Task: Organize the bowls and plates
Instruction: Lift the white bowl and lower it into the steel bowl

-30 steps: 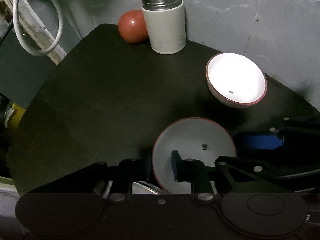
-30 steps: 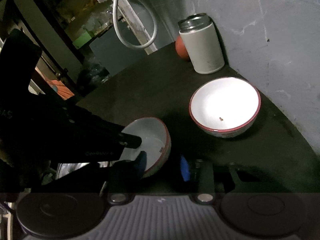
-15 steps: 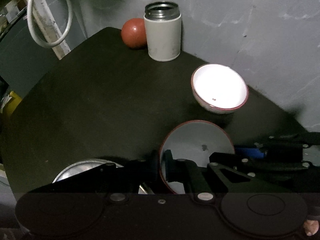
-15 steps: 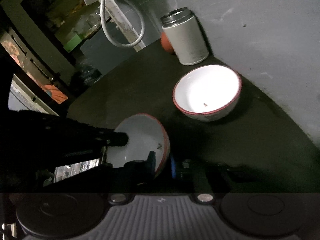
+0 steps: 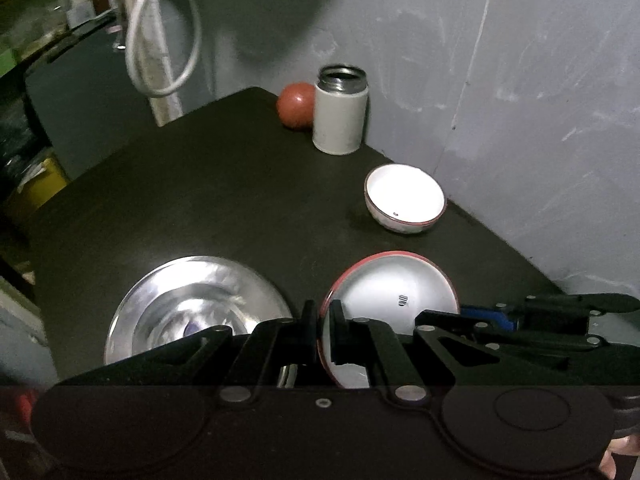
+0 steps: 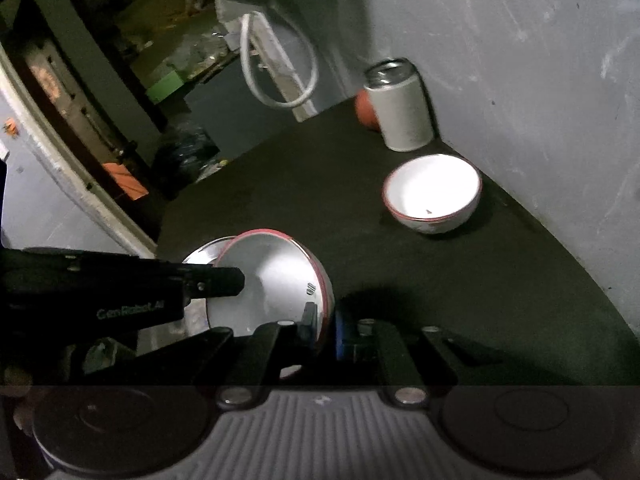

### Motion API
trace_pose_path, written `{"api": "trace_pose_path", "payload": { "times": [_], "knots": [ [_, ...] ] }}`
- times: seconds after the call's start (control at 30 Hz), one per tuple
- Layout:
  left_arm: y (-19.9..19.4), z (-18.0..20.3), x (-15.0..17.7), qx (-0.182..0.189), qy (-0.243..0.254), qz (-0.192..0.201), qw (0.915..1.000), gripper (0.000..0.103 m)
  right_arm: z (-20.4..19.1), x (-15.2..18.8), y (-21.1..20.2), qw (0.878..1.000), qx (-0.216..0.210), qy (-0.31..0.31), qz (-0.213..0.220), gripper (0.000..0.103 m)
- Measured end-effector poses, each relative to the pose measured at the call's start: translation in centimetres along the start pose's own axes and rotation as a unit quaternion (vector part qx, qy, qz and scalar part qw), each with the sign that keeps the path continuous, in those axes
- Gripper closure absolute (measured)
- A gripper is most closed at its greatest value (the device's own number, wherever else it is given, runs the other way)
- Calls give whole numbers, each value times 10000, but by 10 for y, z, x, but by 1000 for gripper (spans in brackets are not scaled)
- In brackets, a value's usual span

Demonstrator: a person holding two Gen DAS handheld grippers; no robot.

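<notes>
- Both grippers are lifting the near bowl (image 5: 390, 304) together now: a second ago it was sitting low by the fingers, and now it is hanging tilted above the table (image 5: 208, 208).
- The left gripper (image 5: 322, 320) is pinching its left rim, narrow; the right gripper (image 6: 326, 326) is clamping the opposite rim.
- The steel plate (image 5: 192, 308) is coming into full sight beside the bowl, so a stack looks close.
- The far bowl (image 5: 404, 198) is staying put near the wall, by the canister (image 5: 340, 116) and the red ball (image 5: 296, 104).
- Only the left view is showing the whole plate; the right view is showing just a sliver behind the bowl, plus the doorway (image 6: 80, 120).
</notes>
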State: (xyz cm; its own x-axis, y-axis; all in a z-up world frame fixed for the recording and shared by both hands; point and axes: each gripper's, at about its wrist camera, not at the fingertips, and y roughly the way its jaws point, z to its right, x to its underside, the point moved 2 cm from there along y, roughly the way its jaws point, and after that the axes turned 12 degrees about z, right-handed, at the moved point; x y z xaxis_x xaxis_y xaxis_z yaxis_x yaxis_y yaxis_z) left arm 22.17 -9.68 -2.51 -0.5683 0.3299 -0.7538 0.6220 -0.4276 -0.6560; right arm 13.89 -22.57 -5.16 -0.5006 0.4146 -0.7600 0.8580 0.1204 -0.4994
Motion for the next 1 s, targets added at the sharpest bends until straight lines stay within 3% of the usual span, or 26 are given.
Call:
{"api": "trace_pose_path", "payload": {
  "times": [0.27,0.47,1.0],
  "knots": [
    [-71,-22,38,-170,-756,186,9968,98,-46,14,-41,9982,-404,-391,-189,94],
    [-102,-28,73,-214,-1191,187,9925,98,-68,34,-57,9937,-598,-772,-544,94],
    [-117,-29,156,-219,-2210,-599,9732,98,-88,77,-64,9780,-597,-1342,-1479,94]
  ]
}}
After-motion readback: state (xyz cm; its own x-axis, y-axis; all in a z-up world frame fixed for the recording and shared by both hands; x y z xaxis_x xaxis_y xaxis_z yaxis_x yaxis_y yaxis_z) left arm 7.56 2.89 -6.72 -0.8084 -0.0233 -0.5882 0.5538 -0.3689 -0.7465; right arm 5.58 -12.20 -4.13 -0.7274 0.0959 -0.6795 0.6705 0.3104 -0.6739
